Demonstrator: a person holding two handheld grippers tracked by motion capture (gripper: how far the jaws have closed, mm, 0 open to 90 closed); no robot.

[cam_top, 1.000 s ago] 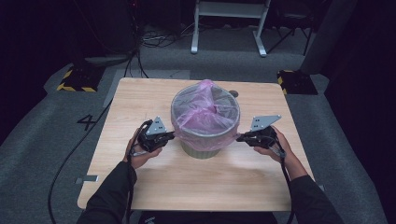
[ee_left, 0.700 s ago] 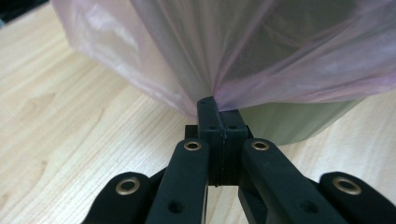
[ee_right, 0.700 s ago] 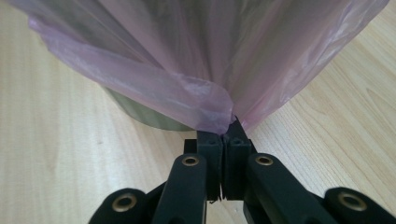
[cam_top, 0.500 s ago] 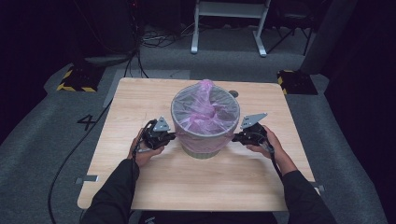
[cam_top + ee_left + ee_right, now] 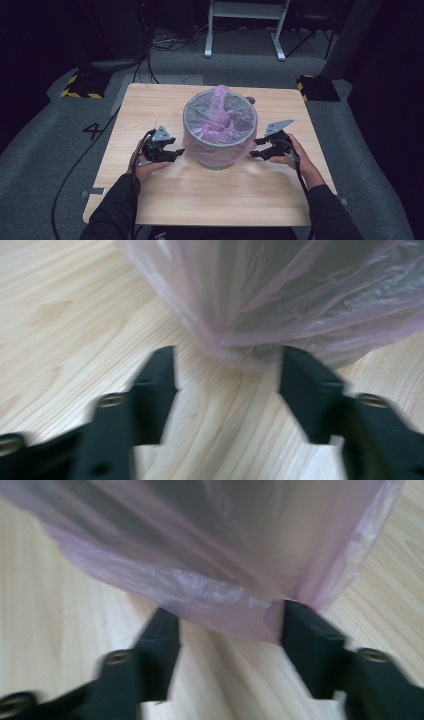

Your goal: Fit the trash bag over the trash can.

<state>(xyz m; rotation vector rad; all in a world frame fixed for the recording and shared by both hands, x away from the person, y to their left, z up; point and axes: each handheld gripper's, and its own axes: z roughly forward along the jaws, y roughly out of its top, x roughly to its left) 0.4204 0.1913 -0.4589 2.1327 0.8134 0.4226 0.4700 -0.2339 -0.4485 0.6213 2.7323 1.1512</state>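
Note:
A round grey bin (image 5: 220,159) stands mid-table, lined with a thin pink plastic bag (image 5: 220,107) whose skirt hangs down over the bin's outer wall. My left gripper (image 5: 180,151) sits low at the bin's left side, and my right gripper (image 5: 254,148) at its right side. Both pairs of jaws have just been opening and now stand open. In the left gripper view the bag's lower fold (image 5: 300,290) hangs just beyond my gripper (image 5: 227,365), unpinched. In the right gripper view the bag's hem (image 5: 200,545) droops to my gripper (image 5: 227,617), loose.
The wooden table (image 5: 150,110) has bare room in front of the bin and to both sides. A small dark object (image 5: 250,100) lies just behind the bin. Beyond the table stand a white metal frame (image 5: 245,30) and striped floor blocks (image 5: 80,85).
Both grippers were shut and are now open. The hands have sunk a little beside the bin, the right one also closer in. The bag's skirt now lies lower over the bin's wall.

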